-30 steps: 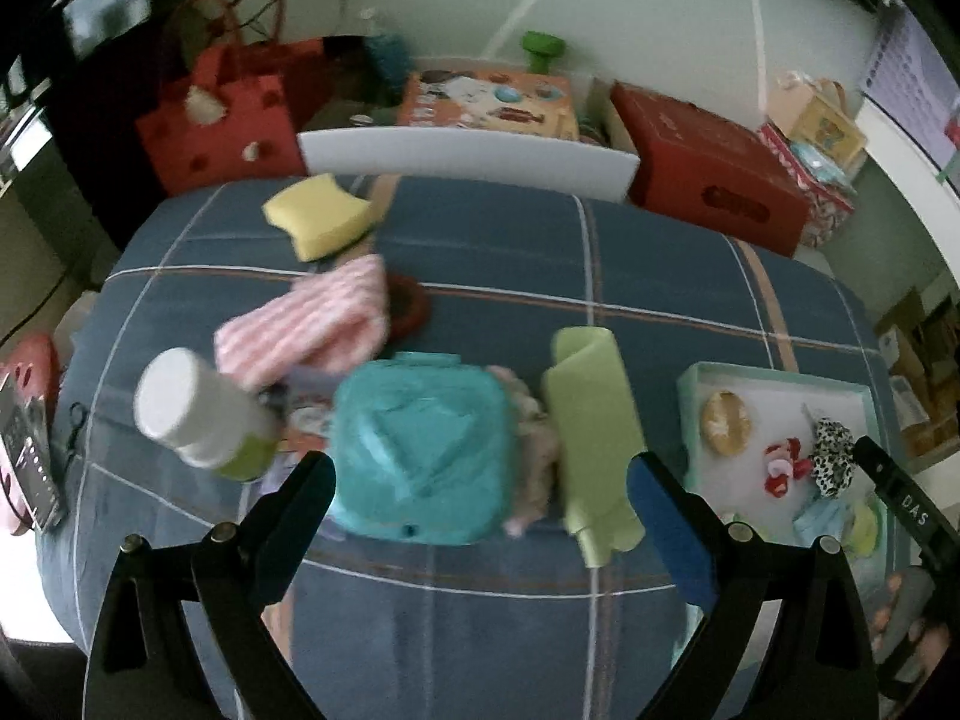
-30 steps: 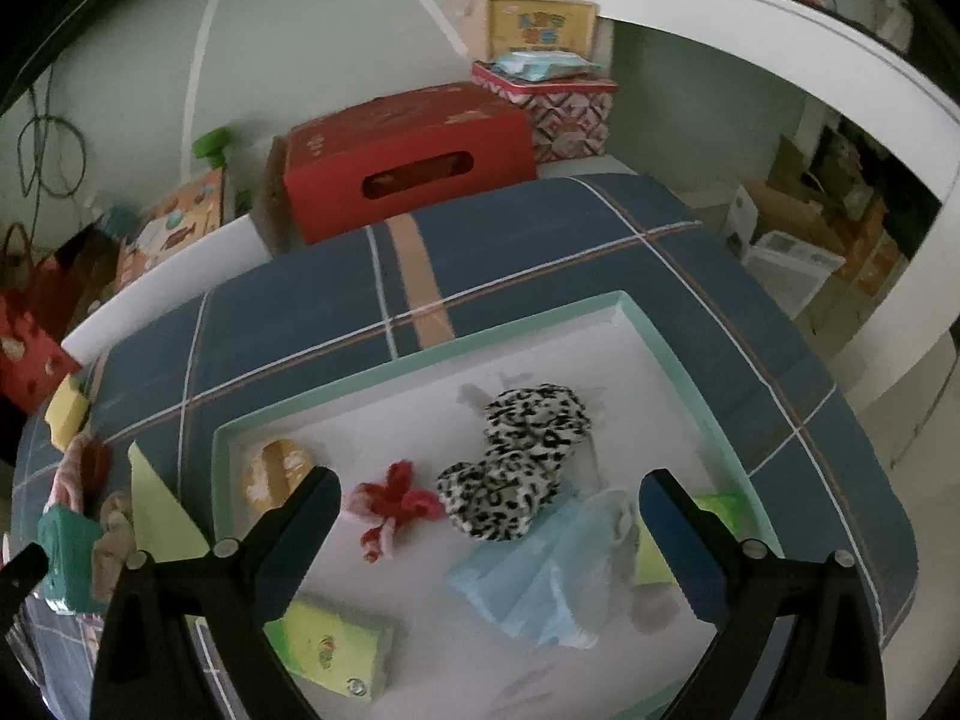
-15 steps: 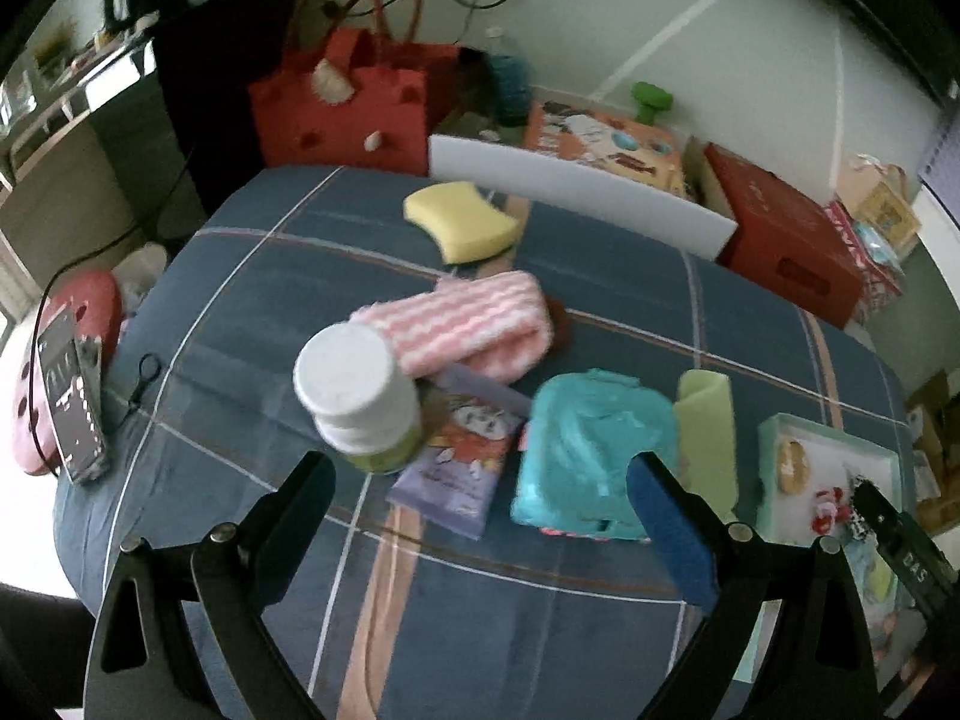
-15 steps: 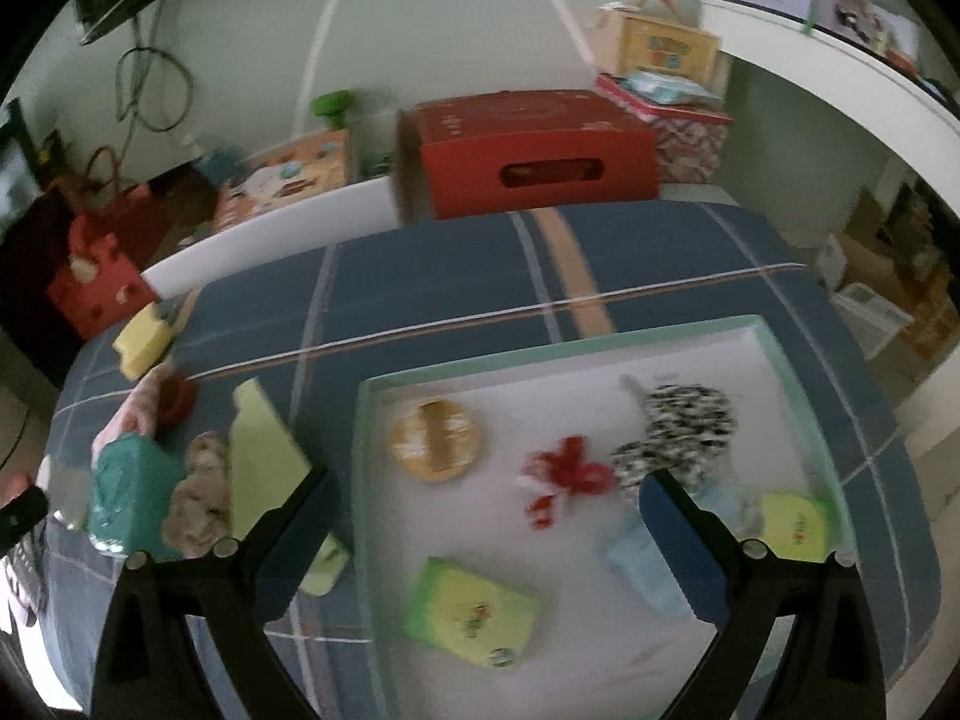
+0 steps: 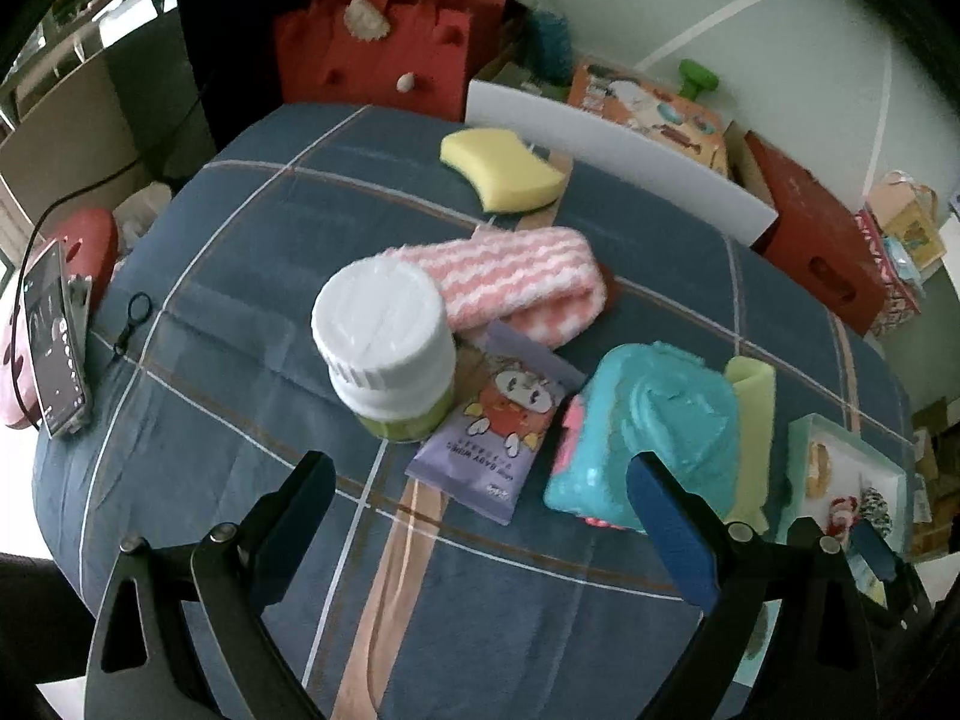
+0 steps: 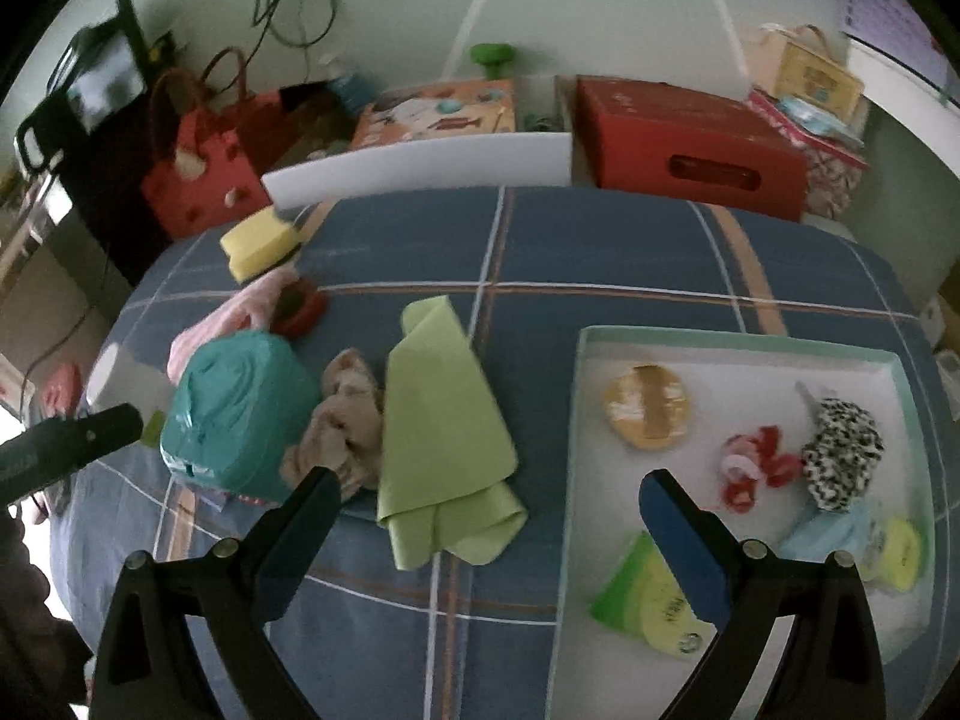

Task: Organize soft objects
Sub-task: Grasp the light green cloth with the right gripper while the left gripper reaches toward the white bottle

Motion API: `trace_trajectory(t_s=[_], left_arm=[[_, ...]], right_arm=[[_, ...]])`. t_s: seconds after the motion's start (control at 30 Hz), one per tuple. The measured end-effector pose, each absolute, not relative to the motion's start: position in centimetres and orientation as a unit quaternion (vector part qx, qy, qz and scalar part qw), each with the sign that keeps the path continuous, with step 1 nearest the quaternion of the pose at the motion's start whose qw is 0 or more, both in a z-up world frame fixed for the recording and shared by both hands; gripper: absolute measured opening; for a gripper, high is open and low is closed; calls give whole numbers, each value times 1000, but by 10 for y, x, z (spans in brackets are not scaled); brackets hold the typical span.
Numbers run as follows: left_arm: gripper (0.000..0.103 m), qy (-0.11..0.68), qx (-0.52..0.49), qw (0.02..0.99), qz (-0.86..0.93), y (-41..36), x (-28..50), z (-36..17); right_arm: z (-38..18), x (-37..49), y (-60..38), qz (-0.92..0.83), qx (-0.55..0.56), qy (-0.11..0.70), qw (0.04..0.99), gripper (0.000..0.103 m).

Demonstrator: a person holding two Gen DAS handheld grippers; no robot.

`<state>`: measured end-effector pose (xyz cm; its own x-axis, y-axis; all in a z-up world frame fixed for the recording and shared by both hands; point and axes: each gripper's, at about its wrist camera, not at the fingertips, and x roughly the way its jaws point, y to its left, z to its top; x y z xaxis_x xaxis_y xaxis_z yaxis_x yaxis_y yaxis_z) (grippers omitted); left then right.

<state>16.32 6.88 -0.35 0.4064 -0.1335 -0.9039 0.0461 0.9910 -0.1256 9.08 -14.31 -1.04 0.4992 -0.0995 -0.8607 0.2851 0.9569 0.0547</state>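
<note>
We see the shallow mint-rimmed tray (image 6: 744, 339) on the right of the table, holding a round tan disc (image 6: 647, 407), a red and white trinket (image 6: 757, 465), a leopard-print scrunchie (image 6: 840, 461), a pale blue pouch (image 6: 831, 531), a yellow-green packet (image 6: 900, 552) and a green sachet (image 6: 645, 597).

Left of the tray lies a folded green cloth (image 6: 441, 438), touching a crumpled beige cloth (image 6: 345, 420), which presses against a teal wipes pack (image 5: 660, 432). Beside that pack sit a purple cartoon sachet (image 5: 498, 426), a white-capped jar (image 5: 387, 342) and a pink striped fluffy sock (image 5: 510, 282); what looks like a red object (image 6: 303, 303) peeks from under the sock, though it is too blurred to name. A yellow sponge (image 5: 501, 168) lies near the far edge.

Our left gripper (image 5: 480, 510) hangs spread wide above the jar and sachet, holding nothing. Our right gripper (image 6: 486, 516) is likewise spread and empty, above the green cloth and the tray's near-left corner.

The table wears a blue plaid cloth (image 5: 258, 228). A phone (image 5: 54, 339) rests at its left edge. Behind stand a red felt bag (image 5: 384, 54), a white board (image 6: 420, 168) and a red box (image 6: 684, 147).
</note>
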Motion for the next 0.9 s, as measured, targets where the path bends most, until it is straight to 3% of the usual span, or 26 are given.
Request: trace_trajectory(t_s=[0.57,0.9], left_arm=[[98,574,-86,815,-13,93,180,-31],[98,585,-93,806,-9,97,184,-39]], right_arm=[[-49,115,-125,-90,60,513,852,100],[-64,122,-127,-92,47,517,850,78]])
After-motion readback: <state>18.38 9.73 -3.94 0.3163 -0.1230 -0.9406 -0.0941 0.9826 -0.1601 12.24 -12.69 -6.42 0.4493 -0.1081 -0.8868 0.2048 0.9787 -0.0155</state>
